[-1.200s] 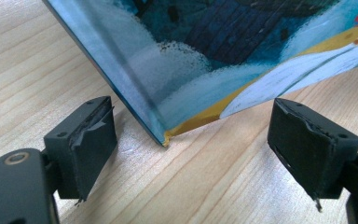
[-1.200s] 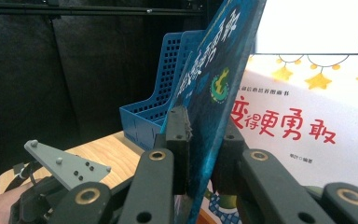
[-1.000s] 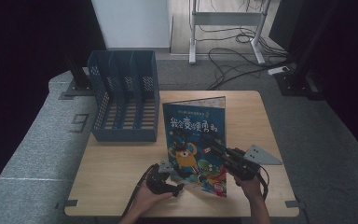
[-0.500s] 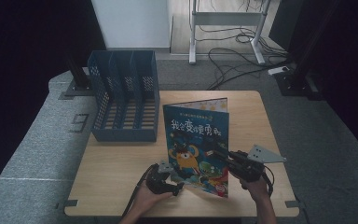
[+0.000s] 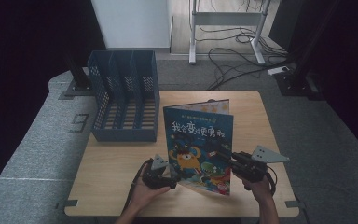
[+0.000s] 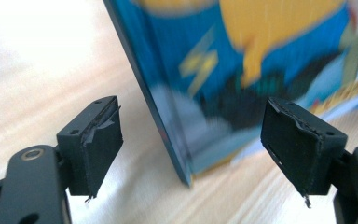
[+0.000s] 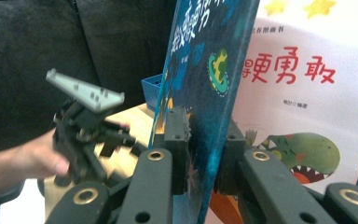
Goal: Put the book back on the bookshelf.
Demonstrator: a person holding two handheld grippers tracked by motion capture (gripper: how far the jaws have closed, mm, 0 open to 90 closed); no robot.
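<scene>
A picture book (image 5: 199, 140) with a blue cover and a yellow monster stands upright on the wooden table (image 5: 242, 107), slightly open. My right gripper (image 5: 229, 161) is shut on the free edge of the front cover (image 7: 205, 93); the jaws (image 7: 205, 149) press on both sides of it, and the title page with a green dinosaur (image 7: 303, 98) shows behind. My left gripper (image 5: 170, 179) is open at the book's lower left corner. In the left gripper view that corner (image 6: 177, 140) stands between the wide-apart jaws (image 6: 193, 140), touching neither.
A blue slotted file rack (image 5: 123, 95) stands at the table's back left, just left of the book. Bare tabletop lies in front of the rack and to the book's right. Cables and a desk frame (image 5: 223, 28) are on the floor beyond.
My right gripper has drifted a little to the right with the cover edge in it. The left gripper has stayed open by the book's lower corner.
</scene>
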